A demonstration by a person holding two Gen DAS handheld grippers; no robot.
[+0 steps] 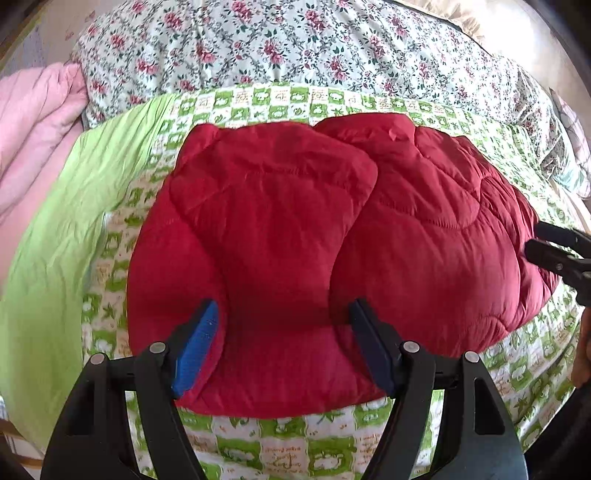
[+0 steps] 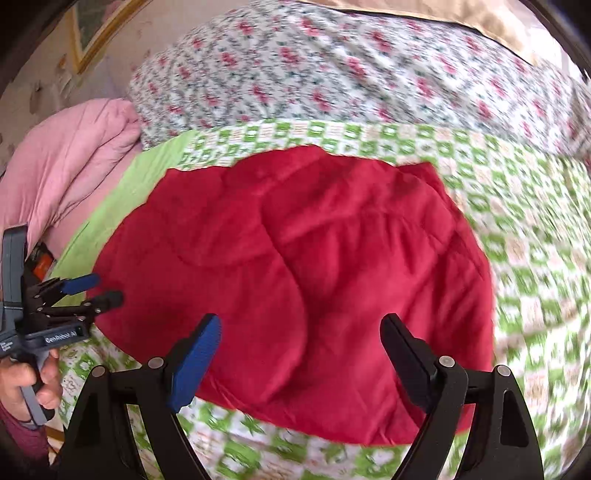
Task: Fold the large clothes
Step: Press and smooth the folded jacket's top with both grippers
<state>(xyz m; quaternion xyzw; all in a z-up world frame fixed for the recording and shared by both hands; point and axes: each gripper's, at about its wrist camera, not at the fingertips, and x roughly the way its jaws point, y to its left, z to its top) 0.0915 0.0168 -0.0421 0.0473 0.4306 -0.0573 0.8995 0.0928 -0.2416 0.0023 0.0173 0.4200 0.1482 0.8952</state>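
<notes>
A red quilted jacket [image 1: 295, 236] lies folded on a green-and-white patterned blanket [image 1: 280, 446]; it also shows in the right wrist view [image 2: 314, 280]. My left gripper [image 1: 282, 314] is open, its fingers spread above the jacket's near edge, holding nothing. It also shows at the left of the right wrist view [image 2: 99, 288], beside the jacket's left edge. My right gripper [image 2: 301, 325] is open above the jacket's near edge, empty. It also shows at the right of the left wrist view [image 1: 535, 236], beside the jacket's right edge. The right wrist view is blurred.
A floral quilt [image 1: 295, 40] is bunched behind the jacket. A pink duvet [image 1: 33, 122] lies at the left. A plain green cloth [image 1: 62, 229] borders the blanket on the left. A framed picture [image 2: 96, 33] hangs on the wall.
</notes>
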